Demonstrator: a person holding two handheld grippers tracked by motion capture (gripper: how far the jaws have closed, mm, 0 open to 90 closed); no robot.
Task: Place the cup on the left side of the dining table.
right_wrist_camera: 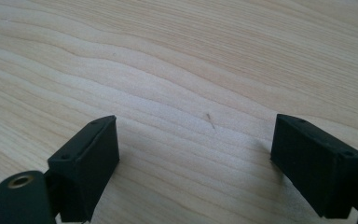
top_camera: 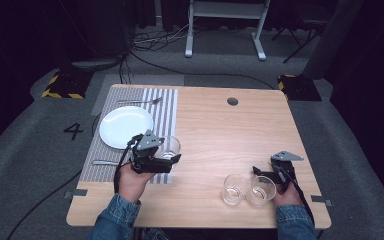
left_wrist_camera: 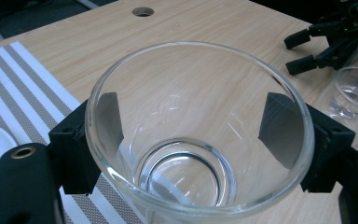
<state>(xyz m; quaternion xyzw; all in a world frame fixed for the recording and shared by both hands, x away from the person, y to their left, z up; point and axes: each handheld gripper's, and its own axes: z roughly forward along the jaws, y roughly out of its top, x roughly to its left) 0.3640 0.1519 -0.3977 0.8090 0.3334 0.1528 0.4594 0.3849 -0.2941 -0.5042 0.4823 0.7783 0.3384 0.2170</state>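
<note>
A clear empty glass [left_wrist_camera: 200, 154] sits between the two black pads of my left gripper [left_wrist_camera: 196, 126], which is shut on it just below the rim. From above, this glass [top_camera: 170, 146] and left gripper [top_camera: 165, 154] are at the right edge of the striped placemat [top_camera: 162, 107]. Whether the glass rests on the mat I cannot tell. My right gripper [top_camera: 264, 167] stands open near the table's right front, just behind two more empty glasses [top_camera: 234, 189] [top_camera: 261, 191]. Its jaws [right_wrist_camera: 205, 154] hold nothing over bare wood.
On the placemat lie a white plate [top_camera: 126, 126], a fork [top_camera: 140, 101] behind it and another piece of cutlery [top_camera: 105, 162] in front. The wooden table [top_camera: 230, 135] has a cable hole [top_camera: 232, 101] at the back. Yellow-black blocks [top_camera: 62, 85] sit on the floor.
</note>
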